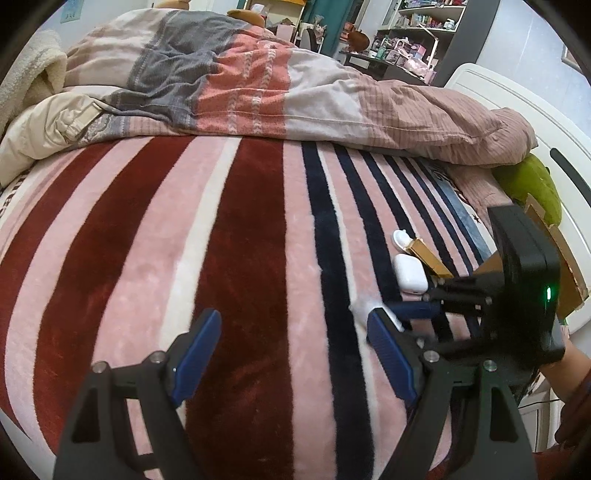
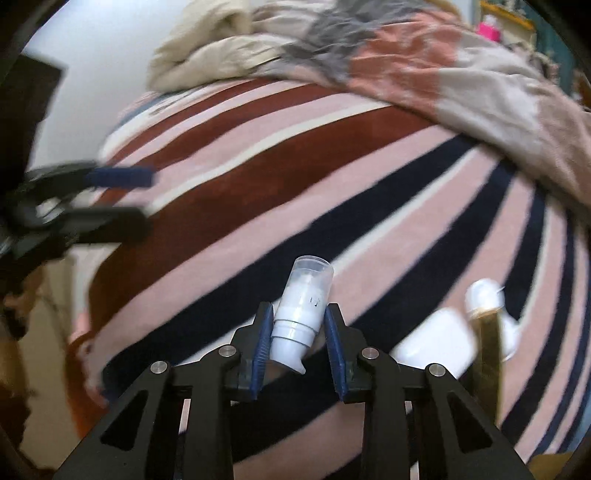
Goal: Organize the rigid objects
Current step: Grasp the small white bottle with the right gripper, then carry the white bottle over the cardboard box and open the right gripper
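Note:
My right gripper (image 2: 299, 325) is shut on a small white pump bottle (image 2: 304, 306) with a clear cap, held just above the striped blanket (image 2: 258, 177). A white earbuds case (image 2: 436, 343), a gold box (image 2: 485, 354) and a small white bottle (image 2: 484, 291) lie to its right. In the left wrist view my left gripper (image 1: 291, 332) is open and empty over the blanket (image 1: 221, 240). The right gripper (image 1: 417, 308) reaches in from the right, near the earbuds case (image 1: 410, 273), the gold box (image 1: 428, 256) and the small white bottle (image 1: 400, 238).
A crumpled pink, grey and white duvet (image 1: 240, 81) lies across the far side of the bed. A green plush (image 1: 532, 184) and a cardboard box (image 1: 561, 251) sit at the right edge by a white bed frame (image 1: 517, 96). Cluttered shelves (image 1: 413, 33) stand behind.

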The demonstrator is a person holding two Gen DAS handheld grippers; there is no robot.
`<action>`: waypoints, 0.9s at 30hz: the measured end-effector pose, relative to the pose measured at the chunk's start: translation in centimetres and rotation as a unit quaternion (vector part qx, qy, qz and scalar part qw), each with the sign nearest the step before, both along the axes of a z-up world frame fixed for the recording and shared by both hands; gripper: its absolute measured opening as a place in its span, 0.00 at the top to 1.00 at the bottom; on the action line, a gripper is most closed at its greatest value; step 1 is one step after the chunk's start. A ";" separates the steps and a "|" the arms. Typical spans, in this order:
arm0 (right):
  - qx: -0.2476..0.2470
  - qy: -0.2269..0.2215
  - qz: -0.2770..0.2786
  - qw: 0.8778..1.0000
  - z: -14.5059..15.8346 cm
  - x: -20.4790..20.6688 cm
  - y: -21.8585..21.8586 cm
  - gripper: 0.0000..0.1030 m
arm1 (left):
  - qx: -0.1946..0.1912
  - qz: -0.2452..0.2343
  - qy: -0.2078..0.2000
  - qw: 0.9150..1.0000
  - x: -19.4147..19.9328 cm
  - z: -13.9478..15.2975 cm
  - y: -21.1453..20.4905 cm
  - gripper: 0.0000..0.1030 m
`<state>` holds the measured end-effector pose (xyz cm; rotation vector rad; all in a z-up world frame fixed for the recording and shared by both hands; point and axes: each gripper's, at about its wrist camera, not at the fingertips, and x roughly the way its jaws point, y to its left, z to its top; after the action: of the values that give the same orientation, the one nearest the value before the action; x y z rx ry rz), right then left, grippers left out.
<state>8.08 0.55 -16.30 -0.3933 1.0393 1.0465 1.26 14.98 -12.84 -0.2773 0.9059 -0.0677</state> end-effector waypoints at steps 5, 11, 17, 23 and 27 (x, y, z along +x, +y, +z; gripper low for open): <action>-0.009 -0.008 0.000 1.000 -0.5 -1.6 -0.2 0.76 | 0.005 -0.003 0.005 1.000 0.1 -0.1 -0.5 0.23; 0.009 -0.016 -0.007 1.000 0.0 -1.6 -0.7 0.80 | 0.003 -0.001 0.009 1.000 -0.1 0.1 -1.1 0.23; 0.053 -0.035 0.021 0.998 3.6 -3.9 -1.6 0.80 | -0.020 -0.024 -0.014 0.999 -1.0 2.9 -3.4 0.24; 0.107 -0.074 0.042 0.991 8.8 -6.6 -4.3 0.80 | -0.026 -0.039 -0.057 0.997 -1.7 7.3 -7.0 0.45; 0.133 -0.095 0.029 0.986 11.4 -7.3 -7.1 0.80 | -0.053 -0.071 -0.076 0.993 -1.6 9.6 -9.8 0.63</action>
<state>0.74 -6.55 -4.88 -0.3000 0.7100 1.1588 -0.33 5.14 -3.19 -0.3028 0.7707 -0.2655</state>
